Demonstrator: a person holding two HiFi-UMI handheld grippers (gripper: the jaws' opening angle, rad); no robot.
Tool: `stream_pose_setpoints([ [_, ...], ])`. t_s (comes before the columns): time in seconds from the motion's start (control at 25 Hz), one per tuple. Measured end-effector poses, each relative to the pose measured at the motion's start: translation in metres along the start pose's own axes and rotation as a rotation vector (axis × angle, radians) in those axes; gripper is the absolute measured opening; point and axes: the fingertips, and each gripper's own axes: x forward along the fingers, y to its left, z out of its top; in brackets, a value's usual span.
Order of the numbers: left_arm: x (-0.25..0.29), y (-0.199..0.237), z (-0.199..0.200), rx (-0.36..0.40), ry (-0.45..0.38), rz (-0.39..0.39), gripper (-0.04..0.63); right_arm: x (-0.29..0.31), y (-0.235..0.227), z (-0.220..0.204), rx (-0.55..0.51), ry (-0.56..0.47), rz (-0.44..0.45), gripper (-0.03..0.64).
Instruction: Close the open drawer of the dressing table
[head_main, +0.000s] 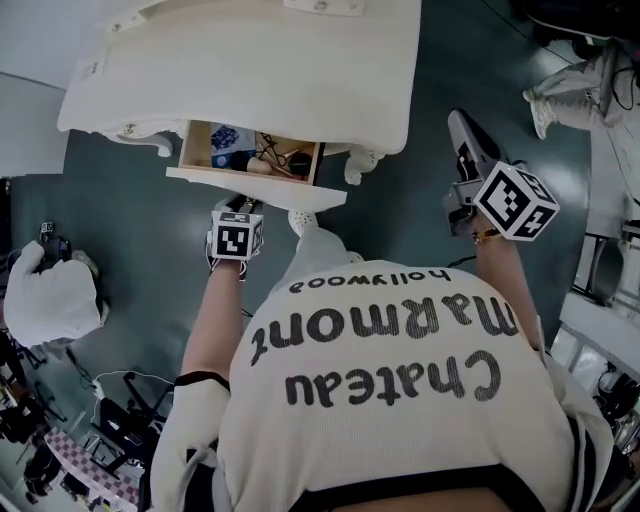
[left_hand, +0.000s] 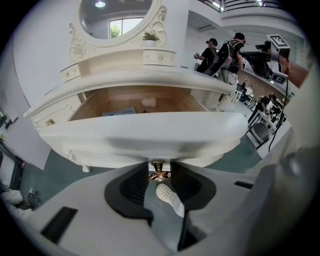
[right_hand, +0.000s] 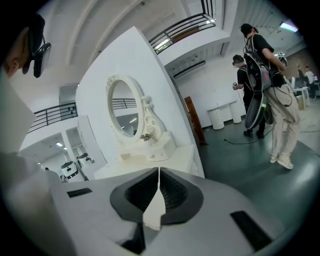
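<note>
1. Nearest the head camera is the person's white shirt (head_main: 400, 400) with dark lettering. Both forearms reach forward from it.
2. The left claw (left_hand: 159, 167) pinches the small brass knob (left_hand: 159, 174) on the drawer front (left_hand: 145, 135), with one pad on each side of it.
3. The right claw (right_hand: 159, 172) is pressed together and empty. It is held out to the right, well apart from the dressing table (head_main: 250, 60).
4. The drawer (head_main: 250, 150) stands out from under the tabletop with its inside exposed, so it is not yet closed. With the knob in hand, what looks left is the push home.
5. Inside the drawer lie a blue item (head_main: 225, 135), some dark cables (head_main: 270, 150) and other small things too small to name. They seem to sit below the rim, so I judge that they should not catch.
6. The person's white shoe (head_main: 303, 218) rests on the floor just beneath the drawer front, on the outer side, so it does not bar the drawer's way in.
7. An oval mirror (left_hand: 117, 17) rises behind the tabletop. Other people (left_hand: 225, 52) stand well apart in the background.
</note>
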Motion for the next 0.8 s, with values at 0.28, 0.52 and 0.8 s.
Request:
stream_pose_setpoints([
  [0.28, 0.012, 0.004, 0.016, -0.003, -0.006, -0.012, 0.140, -0.006, -0.017, 0.005, 0.029, -0.031, -0.033, 0.031],
  [0.52, 0.020, 0.007, 0.030, -0.008, -0.036, -0.019, 0.141, -0.014, -0.032, 0.005, 0.045, -0.037, -0.078, 0.031],
  [0.8, 0.025, 0.010, 0.041, -0.018, -0.079, -0.007, 0.143, -0.015, -0.044, 0.008, 0.064, -0.048, -0.099, 0.031],
])
